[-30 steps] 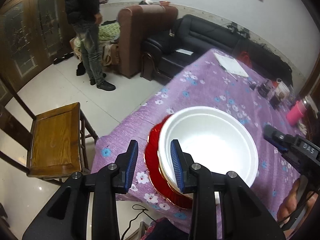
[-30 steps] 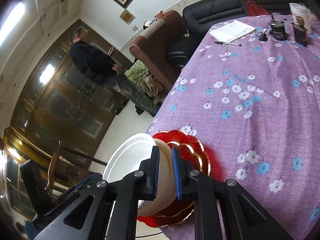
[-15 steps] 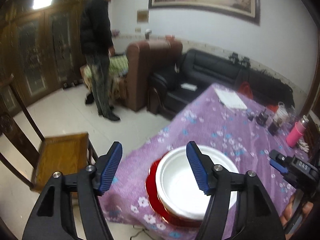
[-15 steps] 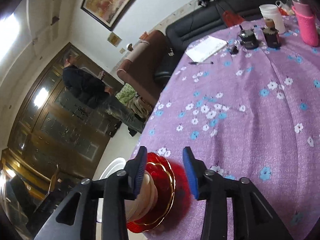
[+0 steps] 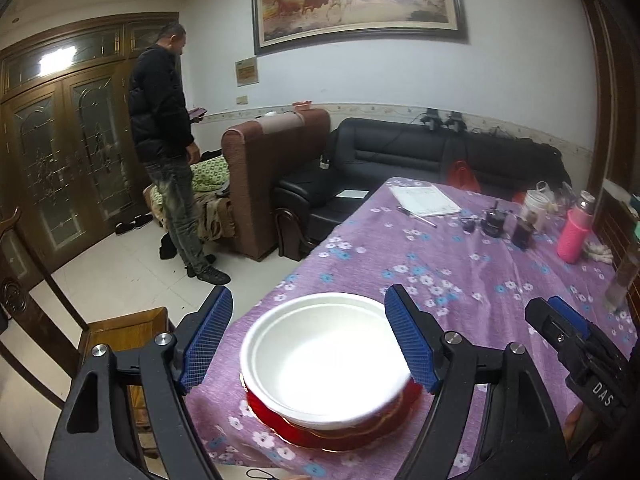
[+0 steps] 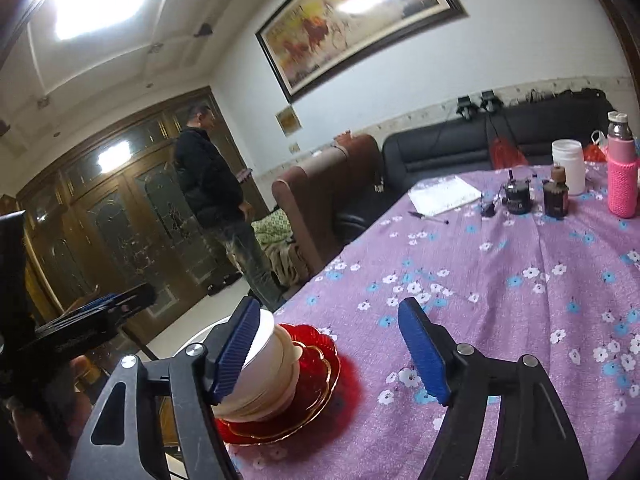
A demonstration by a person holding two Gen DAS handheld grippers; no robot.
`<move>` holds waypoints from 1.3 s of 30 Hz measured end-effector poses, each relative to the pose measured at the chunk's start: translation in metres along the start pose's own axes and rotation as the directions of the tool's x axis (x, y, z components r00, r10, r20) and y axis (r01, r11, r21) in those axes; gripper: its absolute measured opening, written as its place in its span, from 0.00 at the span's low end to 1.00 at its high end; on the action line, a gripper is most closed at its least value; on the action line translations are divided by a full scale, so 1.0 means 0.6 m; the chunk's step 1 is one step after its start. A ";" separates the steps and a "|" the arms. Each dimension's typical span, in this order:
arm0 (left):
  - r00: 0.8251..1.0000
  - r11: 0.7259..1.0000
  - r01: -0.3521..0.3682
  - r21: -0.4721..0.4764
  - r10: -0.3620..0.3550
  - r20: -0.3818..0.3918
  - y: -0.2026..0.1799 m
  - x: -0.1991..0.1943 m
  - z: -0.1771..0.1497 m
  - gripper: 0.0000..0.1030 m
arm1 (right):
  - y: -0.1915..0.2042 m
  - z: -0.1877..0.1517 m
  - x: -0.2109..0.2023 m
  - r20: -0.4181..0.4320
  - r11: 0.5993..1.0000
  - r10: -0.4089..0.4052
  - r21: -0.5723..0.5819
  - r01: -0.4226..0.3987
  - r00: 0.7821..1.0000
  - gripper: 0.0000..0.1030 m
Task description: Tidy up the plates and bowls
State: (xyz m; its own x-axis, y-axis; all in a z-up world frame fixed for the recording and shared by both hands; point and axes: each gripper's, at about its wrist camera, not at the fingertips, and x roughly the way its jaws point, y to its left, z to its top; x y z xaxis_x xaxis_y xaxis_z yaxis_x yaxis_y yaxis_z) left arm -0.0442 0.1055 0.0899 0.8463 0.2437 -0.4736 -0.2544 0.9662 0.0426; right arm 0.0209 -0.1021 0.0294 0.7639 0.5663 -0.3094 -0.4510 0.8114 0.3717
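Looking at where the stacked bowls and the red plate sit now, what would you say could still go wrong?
1. The white bowls on the red plate sit close to the near corner of the table; a knock could send them over the edge.
2. The left tool is open with its fingers either side of the stack, so a sideways movement might clip the rim.
3. The right tool, also open, has one finger near the bowls' side.

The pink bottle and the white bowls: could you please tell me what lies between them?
Only bare floral tablecloth between the pink bottle and white bowls, per the right wrist view.
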 end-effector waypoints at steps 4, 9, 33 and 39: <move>0.999 1.000 0.030 0.007 -0.030 0.018 -0.014 -0.016 -0.004 0.79 | -0.004 -0.008 -0.025 0.045 1.000 0.004 0.004 -0.004 0.999 0.73; 0.995 0.996 0.089 0.027 -0.091 0.046 -0.036 -0.026 -0.011 0.84 | -0.007 -0.011 -0.037 0.050 1.000 -0.013 0.011 0.013 0.999 0.73; 1.000 0.999 0.023 -0.031 -0.024 -0.015 -0.021 0.045 -0.036 0.84 | 0.010 -0.016 -0.004 -0.016 1.000 0.014 0.000 -0.014 1.000 0.73; 0.999 0.999 0.019 -0.034 -0.020 -0.032 -0.018 0.050 -0.035 0.84 | 0.017 -0.019 0.002 -0.031 0.999 0.032 0.001 -0.032 0.999 0.73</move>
State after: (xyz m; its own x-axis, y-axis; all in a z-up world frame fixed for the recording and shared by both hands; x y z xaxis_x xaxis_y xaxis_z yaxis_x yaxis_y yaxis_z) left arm -0.0260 0.1003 0.0569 0.8359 0.2213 -0.5022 -0.2540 0.9672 0.0034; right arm 0.0122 -0.0913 0.0231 0.7342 0.5964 -0.3244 -0.4747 0.7926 0.3827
